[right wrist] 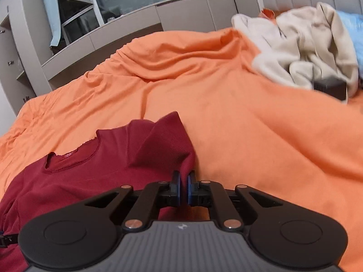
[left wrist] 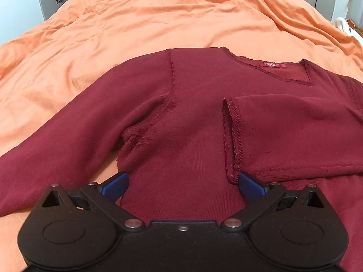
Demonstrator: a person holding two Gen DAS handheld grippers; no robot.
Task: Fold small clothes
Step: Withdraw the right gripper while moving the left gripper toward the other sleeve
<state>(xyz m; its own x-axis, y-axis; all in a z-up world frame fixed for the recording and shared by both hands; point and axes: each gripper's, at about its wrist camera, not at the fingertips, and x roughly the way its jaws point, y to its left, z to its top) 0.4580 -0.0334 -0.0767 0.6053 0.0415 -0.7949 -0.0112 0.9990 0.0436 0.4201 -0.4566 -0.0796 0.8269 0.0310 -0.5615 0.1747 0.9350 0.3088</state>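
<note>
A dark red long-sleeved top lies spread on the orange bed cover, neckline and label away from me. One sleeve is folded across the chest, with its cuff near the middle. The other sleeve stretches out to the lower left. My left gripper hovers open over the lower body of the top, its blue pads wide apart and the right pad next to the cuff. In the right wrist view the right gripper is shut on the edge of the top, where a fold stands up.
A pile of beige clothes lies at the far right of the bed, with a dark object beside it. Grey cabinets and a window stand behind the bed. A white item sits at the bed's right edge.
</note>
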